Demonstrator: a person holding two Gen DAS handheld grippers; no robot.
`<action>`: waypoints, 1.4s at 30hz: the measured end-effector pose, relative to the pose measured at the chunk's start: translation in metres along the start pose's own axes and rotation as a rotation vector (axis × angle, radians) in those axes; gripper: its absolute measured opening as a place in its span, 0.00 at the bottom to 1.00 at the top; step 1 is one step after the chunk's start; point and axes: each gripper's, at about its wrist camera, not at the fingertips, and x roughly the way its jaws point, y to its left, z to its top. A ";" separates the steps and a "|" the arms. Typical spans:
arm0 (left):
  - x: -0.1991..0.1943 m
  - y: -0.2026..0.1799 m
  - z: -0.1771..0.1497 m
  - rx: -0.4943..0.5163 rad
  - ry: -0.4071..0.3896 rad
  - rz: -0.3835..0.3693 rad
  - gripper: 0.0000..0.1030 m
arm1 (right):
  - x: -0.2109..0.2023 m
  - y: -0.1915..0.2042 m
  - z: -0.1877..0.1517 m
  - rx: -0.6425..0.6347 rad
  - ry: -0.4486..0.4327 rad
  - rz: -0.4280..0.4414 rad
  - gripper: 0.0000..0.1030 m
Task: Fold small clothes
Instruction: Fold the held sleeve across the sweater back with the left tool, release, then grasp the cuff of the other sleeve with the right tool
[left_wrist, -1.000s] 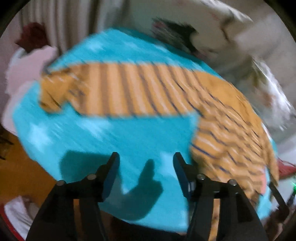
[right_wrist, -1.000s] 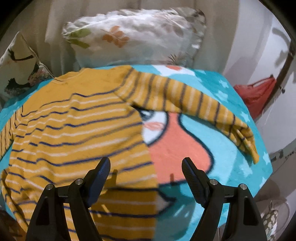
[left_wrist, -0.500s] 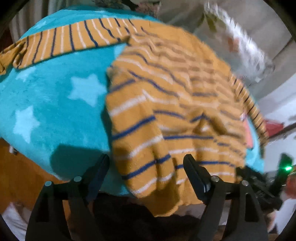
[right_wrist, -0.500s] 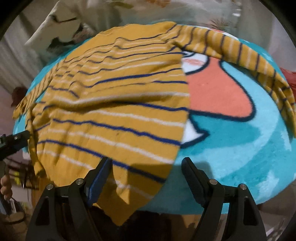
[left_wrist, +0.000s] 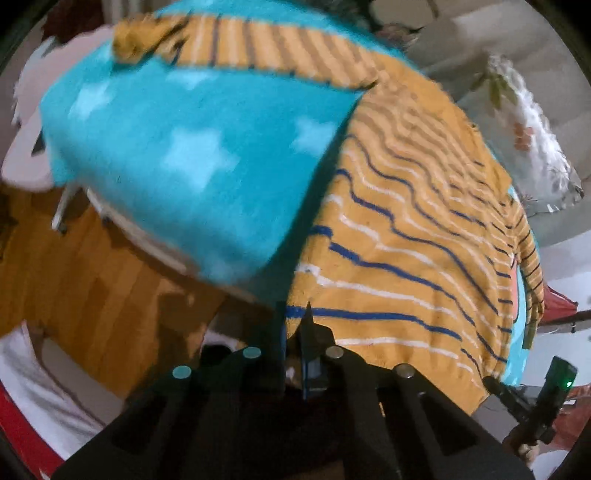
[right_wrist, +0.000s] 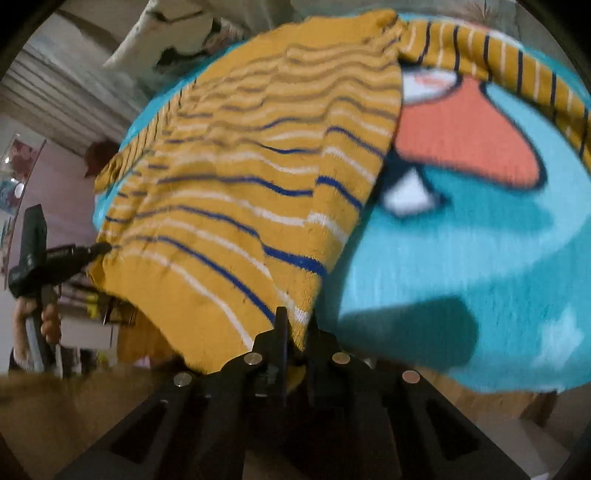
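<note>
A mustard sweater with blue and white stripes (left_wrist: 413, 221) lies face down on a turquoise star blanket (left_wrist: 192, 147), its hem hanging over the near edge. My left gripper (left_wrist: 293, 325) is shut on the hem's left corner. My right gripper (right_wrist: 295, 328) is shut on the hem's right corner, and the sweater (right_wrist: 251, 177) spreads away from it. One sleeve (left_wrist: 258, 48) lies stretched out to the far left, the other sleeve (right_wrist: 498, 62) to the far right. The left gripper also shows in the right wrist view (right_wrist: 92, 251).
The blanket (right_wrist: 480, 251) carries an orange and white cartoon print. Floral pillows (left_wrist: 528, 147) lie behind the sweater. A wooden floor (left_wrist: 74, 266) is below the left edge. A pink wall (right_wrist: 55, 184) stands at the left in the right wrist view.
Both grippers were open above the sweater's hem; now both have dropped to the hem corners and shut on the fabric.
</note>
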 end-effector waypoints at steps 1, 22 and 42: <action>0.005 0.005 -0.004 -0.012 0.014 0.005 0.07 | 0.005 -0.001 -0.006 0.001 0.016 0.002 0.08; -0.042 -0.055 0.036 0.053 -0.196 0.020 0.62 | -0.078 -0.164 0.028 0.673 -0.482 0.004 0.39; -0.009 -0.139 0.031 0.163 -0.116 -0.054 0.62 | -0.122 -0.283 0.111 1.040 -0.598 0.048 0.05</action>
